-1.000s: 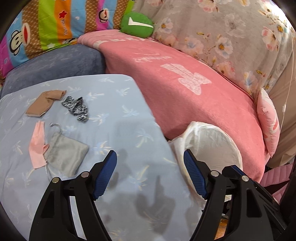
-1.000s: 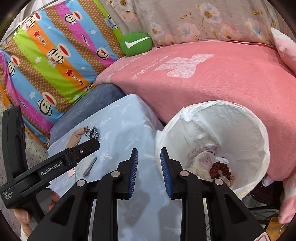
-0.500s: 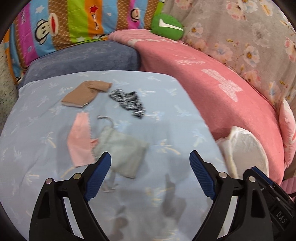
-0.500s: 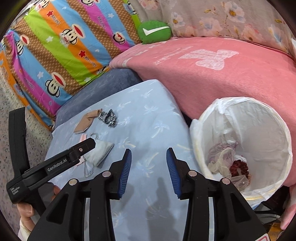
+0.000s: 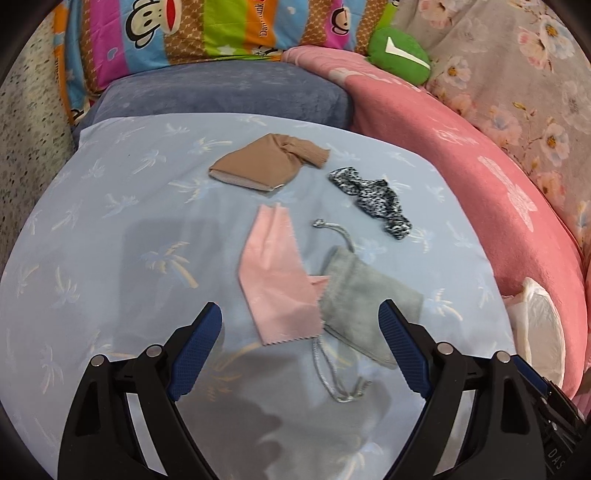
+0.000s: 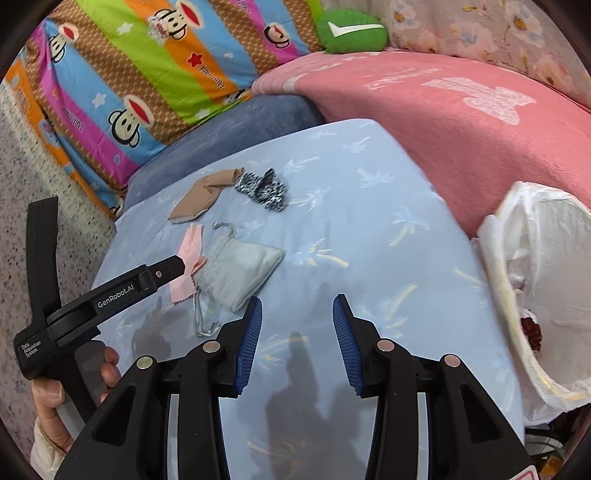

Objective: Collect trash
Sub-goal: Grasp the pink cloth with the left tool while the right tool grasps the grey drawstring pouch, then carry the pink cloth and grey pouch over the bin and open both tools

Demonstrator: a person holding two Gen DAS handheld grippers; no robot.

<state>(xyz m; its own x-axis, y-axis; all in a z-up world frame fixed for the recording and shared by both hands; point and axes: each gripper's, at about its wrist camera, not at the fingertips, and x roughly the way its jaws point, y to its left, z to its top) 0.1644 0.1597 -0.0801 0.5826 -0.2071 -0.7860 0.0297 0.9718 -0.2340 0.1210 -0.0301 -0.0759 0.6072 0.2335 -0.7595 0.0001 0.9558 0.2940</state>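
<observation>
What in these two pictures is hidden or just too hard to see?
- Bin bag: right wrist view, its far side is cut by the picture's edge; only a dark red lump of its contents shows.
- Pink cloth: right wrist view, partly behind the left tool's arm.
- Grey pouch: left wrist view, slightly blurred; its contents are unseen.

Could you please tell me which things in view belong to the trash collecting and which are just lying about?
Job:
pink cloth
grey pouch
tan sock
speckled scrunchie
lined bin

Lying about:
green cushion
pink blanket
striped monkey pillow
</observation>
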